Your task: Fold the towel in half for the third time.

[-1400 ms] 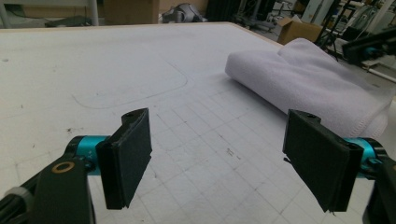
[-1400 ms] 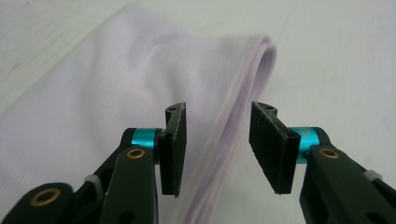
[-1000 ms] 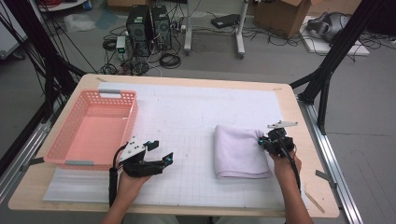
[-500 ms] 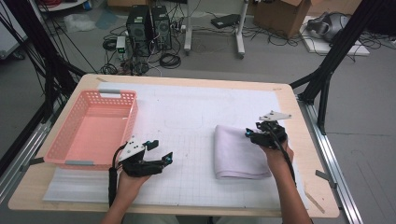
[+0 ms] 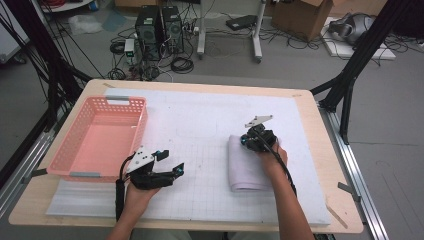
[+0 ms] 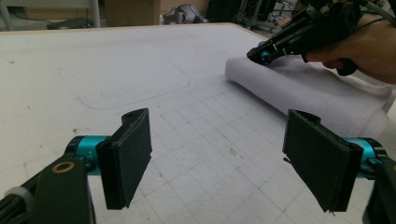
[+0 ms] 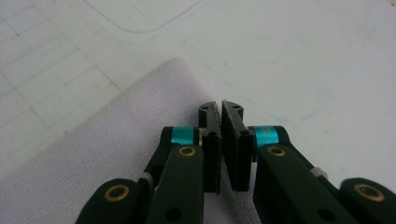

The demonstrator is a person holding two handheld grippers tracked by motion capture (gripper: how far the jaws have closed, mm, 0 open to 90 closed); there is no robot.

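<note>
A folded white towel [image 5: 247,170] lies on the gridded mat to the right of the middle. My right gripper [image 5: 245,140] sits low over its far left corner, jaws together. In the right gripper view the gripper [image 7: 219,109] has just been closing, and I see no cloth between the pads, only the towel [image 7: 93,154] beneath and beside them. My left gripper [image 5: 170,163] rests open near the front of the table, left of the towel. In the left gripper view its jaws [image 6: 217,154] stand wide apart and empty, facing the towel [image 6: 317,88] and the right gripper [image 6: 261,53].
A pink plastic basket [image 5: 85,174] stands empty at the left of the table, just beyond my left hand. The white gridded mat [image 5: 200,120] covers most of the tabletop. Black frame legs, computers and cables stand on the floor beyond the far edge.
My right gripper has slid left across the towel's far end, from its right edge to its far left corner. The left gripper has stayed in place.
</note>
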